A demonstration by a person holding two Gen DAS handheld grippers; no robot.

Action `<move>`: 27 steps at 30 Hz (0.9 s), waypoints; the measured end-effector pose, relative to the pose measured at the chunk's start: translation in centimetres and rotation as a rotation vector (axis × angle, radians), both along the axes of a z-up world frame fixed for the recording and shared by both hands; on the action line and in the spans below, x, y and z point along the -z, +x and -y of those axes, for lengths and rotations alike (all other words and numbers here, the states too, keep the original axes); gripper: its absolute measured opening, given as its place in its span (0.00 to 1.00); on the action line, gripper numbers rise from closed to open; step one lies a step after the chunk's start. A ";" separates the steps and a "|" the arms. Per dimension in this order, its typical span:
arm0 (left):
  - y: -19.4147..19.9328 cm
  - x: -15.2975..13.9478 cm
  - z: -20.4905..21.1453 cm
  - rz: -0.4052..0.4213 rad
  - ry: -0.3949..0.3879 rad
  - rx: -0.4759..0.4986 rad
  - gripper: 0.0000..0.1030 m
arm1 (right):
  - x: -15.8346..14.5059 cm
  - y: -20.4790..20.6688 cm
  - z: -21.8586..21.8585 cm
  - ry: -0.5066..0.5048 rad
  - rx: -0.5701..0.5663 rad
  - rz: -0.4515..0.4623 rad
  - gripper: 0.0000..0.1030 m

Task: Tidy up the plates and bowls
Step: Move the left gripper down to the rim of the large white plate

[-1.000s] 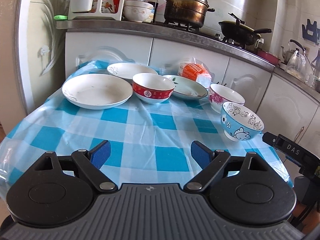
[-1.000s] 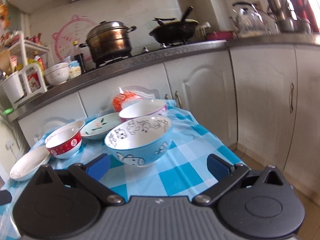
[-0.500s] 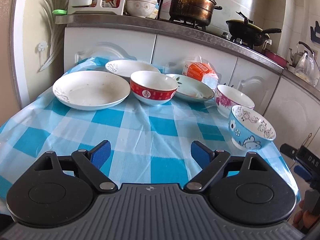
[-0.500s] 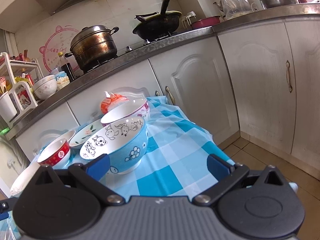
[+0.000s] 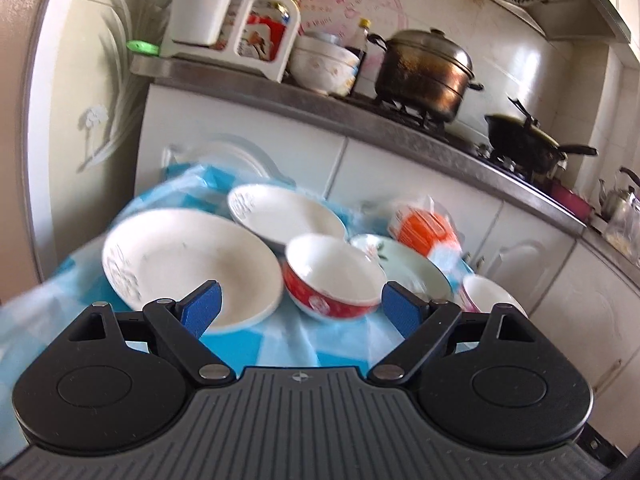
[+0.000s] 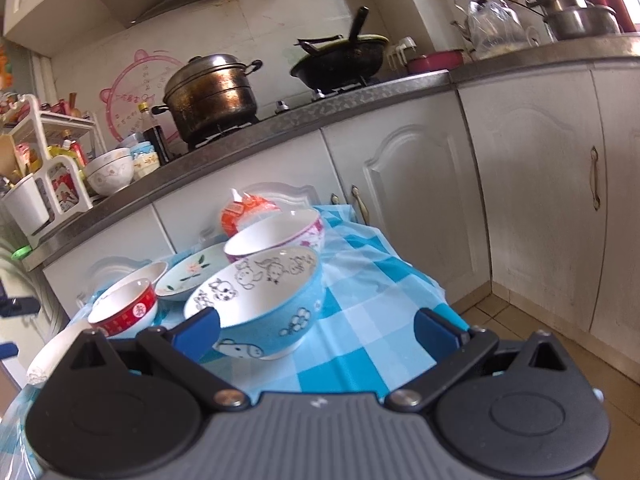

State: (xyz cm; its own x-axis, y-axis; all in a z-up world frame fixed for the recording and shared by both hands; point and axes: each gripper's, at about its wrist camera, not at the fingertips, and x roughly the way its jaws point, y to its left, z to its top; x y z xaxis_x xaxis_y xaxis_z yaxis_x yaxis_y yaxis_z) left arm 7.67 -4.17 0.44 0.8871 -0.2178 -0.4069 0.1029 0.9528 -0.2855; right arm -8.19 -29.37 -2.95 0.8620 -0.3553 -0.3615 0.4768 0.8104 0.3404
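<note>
Resting near the bench's right edge, a blue cartoon-printed bowl (image 6: 260, 304) is recorded; right tool (image 6: 316, 330) and left tool (image 5: 301, 309) gape empty; red bowl (image 5: 332, 276) blurred.

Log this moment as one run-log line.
left gripper: jaws open, empty, facing red bowl | right gripper: jaws open, empty, at blue cartoon bowl | dishes on table, unstacked

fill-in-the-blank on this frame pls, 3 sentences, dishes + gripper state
The left hand-held gripper is open and holds ____.
The dish nearest the right hand-held gripper is the ____ cartoon bowl.
The red bowl sits to the ____ of the large white plate in the left wrist view.

Missing words: nothing; blue; right
</note>
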 end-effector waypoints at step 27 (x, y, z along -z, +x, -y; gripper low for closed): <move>7.1 2.3 -15.1 -0.008 -0.157 -0.245 0.94 | -0.9 15.1 -14.3 0.099 -0.511 -0.035 0.99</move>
